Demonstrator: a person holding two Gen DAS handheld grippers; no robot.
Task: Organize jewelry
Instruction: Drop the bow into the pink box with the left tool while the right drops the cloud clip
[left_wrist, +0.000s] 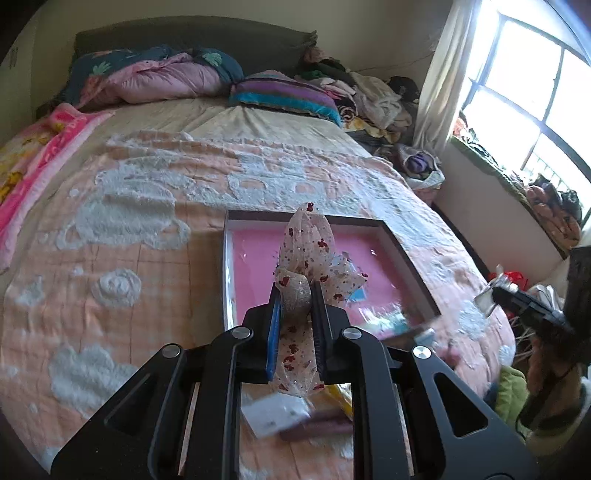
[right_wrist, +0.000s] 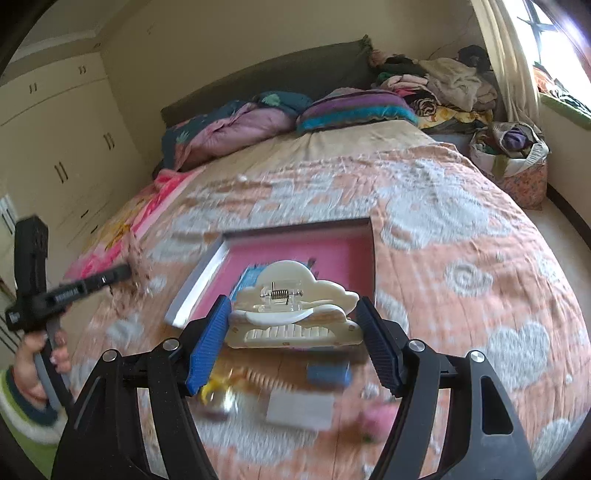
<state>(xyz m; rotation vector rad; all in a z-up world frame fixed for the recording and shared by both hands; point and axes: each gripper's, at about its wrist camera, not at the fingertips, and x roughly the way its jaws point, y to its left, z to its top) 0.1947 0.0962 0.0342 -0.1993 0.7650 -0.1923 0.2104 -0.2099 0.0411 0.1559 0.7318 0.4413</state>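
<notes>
A sheer beige mesh hair bow dotted with small red flowers (left_wrist: 306, 258) is held clenched between the jaws of the left gripper (left_wrist: 295, 295), its long axis running forward along the fingers and up over the shallow dark-rimmed box with a pink lining (left_wrist: 406, 251), which lies just ahead and below on the peach quilted bedspread with raised white clouds (left_wrist: 129, 221). A cream cloud-shaped plastic claw clip with a metal spring (right_wrist: 291, 310) is grasped crosswise in the right gripper (right_wrist: 293, 325), its long axis spanning the ribbed blue pads (right_wrist: 207, 343). The box is judged nearer to the right gripper. Blurred small items are seen below both grippers; what they are cannot be told
</notes>
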